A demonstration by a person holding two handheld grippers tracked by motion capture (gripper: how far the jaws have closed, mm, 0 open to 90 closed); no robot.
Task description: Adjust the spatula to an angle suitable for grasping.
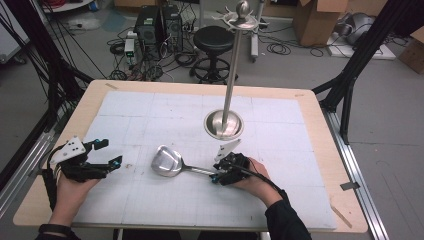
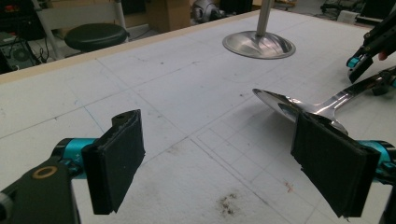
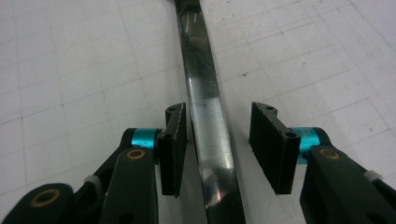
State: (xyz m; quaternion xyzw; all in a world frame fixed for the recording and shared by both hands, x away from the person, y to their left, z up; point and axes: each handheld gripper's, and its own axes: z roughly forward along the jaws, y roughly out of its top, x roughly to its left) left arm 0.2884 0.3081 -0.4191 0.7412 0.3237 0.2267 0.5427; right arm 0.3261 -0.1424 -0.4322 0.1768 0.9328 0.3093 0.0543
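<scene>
The shiny steel ladle (image 1: pixel 170 161) is lying flat on the white mat (image 1: pixel 150 110), its handle being straddled lengthwise by the right gripper (image 3: pixel 218 140), whose jaws are parted, not yet clamped. The left gripper (image 2: pixel 233 163) is being held open, farther off.

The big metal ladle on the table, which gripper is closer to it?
Right. The right gripper straddles the ladle handle, jaws either side. The left gripper hovers apart, left of the bowl.
</scene>
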